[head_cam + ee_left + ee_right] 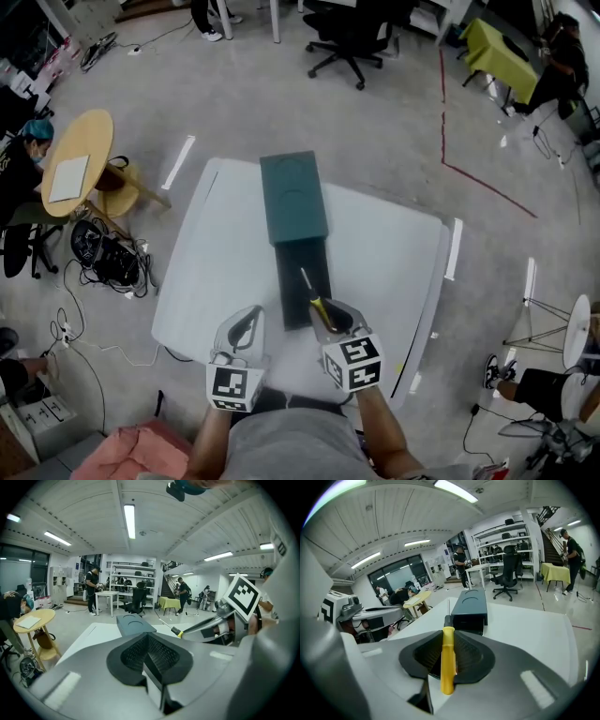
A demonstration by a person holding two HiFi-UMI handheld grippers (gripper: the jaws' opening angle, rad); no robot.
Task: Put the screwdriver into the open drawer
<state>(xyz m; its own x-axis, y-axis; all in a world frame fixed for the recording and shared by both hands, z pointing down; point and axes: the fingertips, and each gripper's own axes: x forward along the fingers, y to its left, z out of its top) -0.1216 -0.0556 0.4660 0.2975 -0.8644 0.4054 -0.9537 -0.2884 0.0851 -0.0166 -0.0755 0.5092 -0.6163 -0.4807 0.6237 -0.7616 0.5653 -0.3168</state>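
A dark teal drawer unit (293,197) stands mid-table, and its open drawer (305,281) reaches toward me. My right gripper (328,314) is shut on the screwdriver (317,305). The yellow handle sits between the pads (448,660), and the thin shaft points forward over the near end of the drawer (466,624). My left gripper (246,328) hovers beside the drawer's left side. Its pads meet with nothing between them (149,656). The left gripper view shows the right gripper (206,625) with the screwdriver (179,633) at the right, and the drawer unit (133,623) ahead.
The white table (394,253) ends close to my body. On the floor to the left are a round wooden table (80,159) and a tangle of cables (108,258). An office chair (352,37) and a yellow-green table (502,56) stand far behind. A pink cloth (141,450) lies at the lower left.
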